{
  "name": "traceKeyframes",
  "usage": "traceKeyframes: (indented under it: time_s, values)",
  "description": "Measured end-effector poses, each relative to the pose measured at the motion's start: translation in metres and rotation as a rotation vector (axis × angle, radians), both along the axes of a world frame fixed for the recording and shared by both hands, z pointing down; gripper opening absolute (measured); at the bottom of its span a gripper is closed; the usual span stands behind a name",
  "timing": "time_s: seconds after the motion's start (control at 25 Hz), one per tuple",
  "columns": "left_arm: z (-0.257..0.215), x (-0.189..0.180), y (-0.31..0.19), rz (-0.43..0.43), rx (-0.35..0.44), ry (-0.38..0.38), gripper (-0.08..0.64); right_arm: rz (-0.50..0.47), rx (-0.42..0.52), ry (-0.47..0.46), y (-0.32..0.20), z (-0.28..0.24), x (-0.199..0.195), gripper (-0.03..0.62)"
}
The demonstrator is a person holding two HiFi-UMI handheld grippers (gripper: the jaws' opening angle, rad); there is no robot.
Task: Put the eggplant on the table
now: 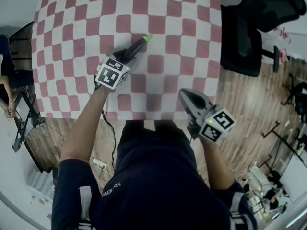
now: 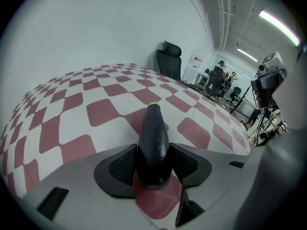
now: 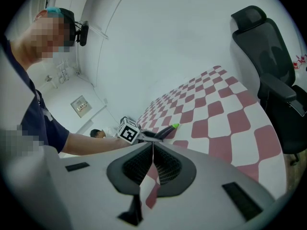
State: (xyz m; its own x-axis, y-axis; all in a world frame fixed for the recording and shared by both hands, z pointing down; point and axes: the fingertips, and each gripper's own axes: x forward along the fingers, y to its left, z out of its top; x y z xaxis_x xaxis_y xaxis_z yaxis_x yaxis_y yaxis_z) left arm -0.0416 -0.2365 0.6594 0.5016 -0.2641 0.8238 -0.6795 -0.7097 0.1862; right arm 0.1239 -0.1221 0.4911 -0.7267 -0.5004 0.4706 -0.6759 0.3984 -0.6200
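Observation:
A dark purple eggplant with a bright green tip is clamped between the pads of my left gripper, low over the red-and-white checkered table. In the left gripper view the eggplant sticks out forward from the jaws, its thick end between the pads and its tip over a red square. My right gripper hovers at the table's near edge with its jaws pressed together and nothing in them. From the right gripper view, the eggplant and the left gripper's marker cube show further back.
A black office chair stands at the table's right side. Wooden floor, cables and stands lie around the table. Another person sits at the far left edge of the head view.

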Motion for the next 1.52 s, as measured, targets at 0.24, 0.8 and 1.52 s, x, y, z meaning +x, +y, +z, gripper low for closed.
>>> traceKeyframes:
  time_s: [0.24, 0.8, 1.52]
  values:
    - [0.002, 0.0, 0.0, 0.006, -0.017, -0.033, 0.233, 0.002, -0.004, -0.004, 0.002, 0.0, -0.001, 0.018]
    - [-0.03, -0.006, 0.0, -0.018, 0.058, -0.036, 0.267, -0.002, 0.052, -0.013, 0.005, -0.018, -0.009, 0.018]
    - [-0.215, 0.004, 0.062, -0.063, 0.299, 0.361, 0.13, -0.03, 0.231, -0.03, -0.002, -0.081, -0.039, 0.018]
